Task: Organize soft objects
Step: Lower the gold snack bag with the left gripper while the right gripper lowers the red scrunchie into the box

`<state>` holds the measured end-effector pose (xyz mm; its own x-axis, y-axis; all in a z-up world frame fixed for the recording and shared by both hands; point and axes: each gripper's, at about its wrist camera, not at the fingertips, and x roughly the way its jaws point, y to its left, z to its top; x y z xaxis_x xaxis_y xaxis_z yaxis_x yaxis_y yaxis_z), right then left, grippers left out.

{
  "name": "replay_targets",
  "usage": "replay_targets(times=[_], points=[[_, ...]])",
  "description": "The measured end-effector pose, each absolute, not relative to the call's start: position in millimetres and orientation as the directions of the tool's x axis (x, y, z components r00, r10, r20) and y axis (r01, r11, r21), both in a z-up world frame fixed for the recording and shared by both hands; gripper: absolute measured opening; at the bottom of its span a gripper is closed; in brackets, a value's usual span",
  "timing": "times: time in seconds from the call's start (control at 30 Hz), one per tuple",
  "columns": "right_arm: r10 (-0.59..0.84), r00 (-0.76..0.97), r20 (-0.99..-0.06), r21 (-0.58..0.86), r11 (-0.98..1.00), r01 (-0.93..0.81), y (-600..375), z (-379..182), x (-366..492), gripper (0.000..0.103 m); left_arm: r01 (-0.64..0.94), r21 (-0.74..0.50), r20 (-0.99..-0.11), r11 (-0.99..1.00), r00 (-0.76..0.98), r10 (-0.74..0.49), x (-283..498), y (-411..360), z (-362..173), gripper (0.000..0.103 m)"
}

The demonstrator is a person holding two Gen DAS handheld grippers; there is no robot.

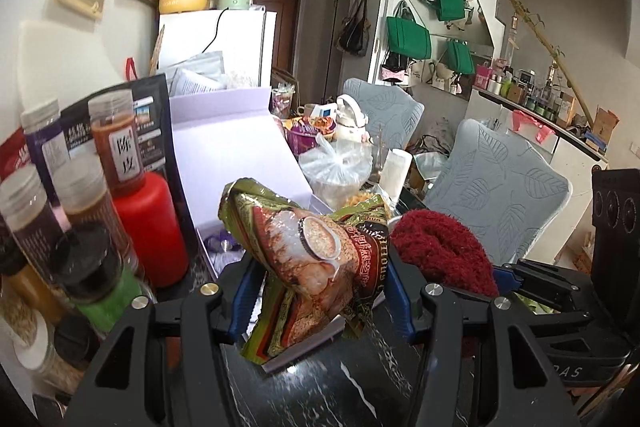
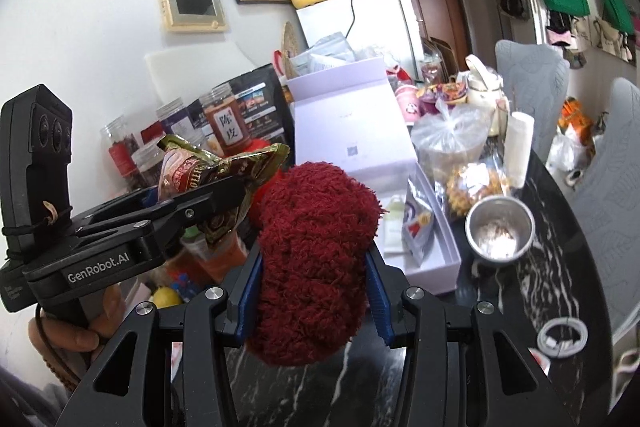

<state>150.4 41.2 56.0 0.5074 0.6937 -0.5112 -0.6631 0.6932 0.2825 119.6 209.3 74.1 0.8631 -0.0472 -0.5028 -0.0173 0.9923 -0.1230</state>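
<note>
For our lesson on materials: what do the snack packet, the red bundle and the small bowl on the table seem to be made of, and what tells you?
Snack packet: probably thin plastic or foil film; glossy, printed, sharply crumpled in the left claw.
Red bundle: fuzzy looped yarn or fleece, matte, held in the right claw.
Small bowl: apparently metal; smooth silvery sheen.

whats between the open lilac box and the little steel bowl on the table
A silvery printed pouch, leaning at the lilac box edge nearest the steel bowl; seen in the right wrist view.
</note>
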Motion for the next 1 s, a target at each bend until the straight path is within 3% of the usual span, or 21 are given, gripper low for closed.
replay_targets(times=[0.57,1.0], points=[[0.727,0.532,-0.434,0.247,0.663,-0.706,60,94,206,0.046,-0.016,-0.088,-0.431,0.996,0.902,-0.024,180,222,109,0.055],[0.739,0.499,-0.453,0.264,0.645,-0.717,88,87,255,0.046,-0.049,-0.103,-0.480,0.994,0.877,-0.006,222,244,86,0.055]])
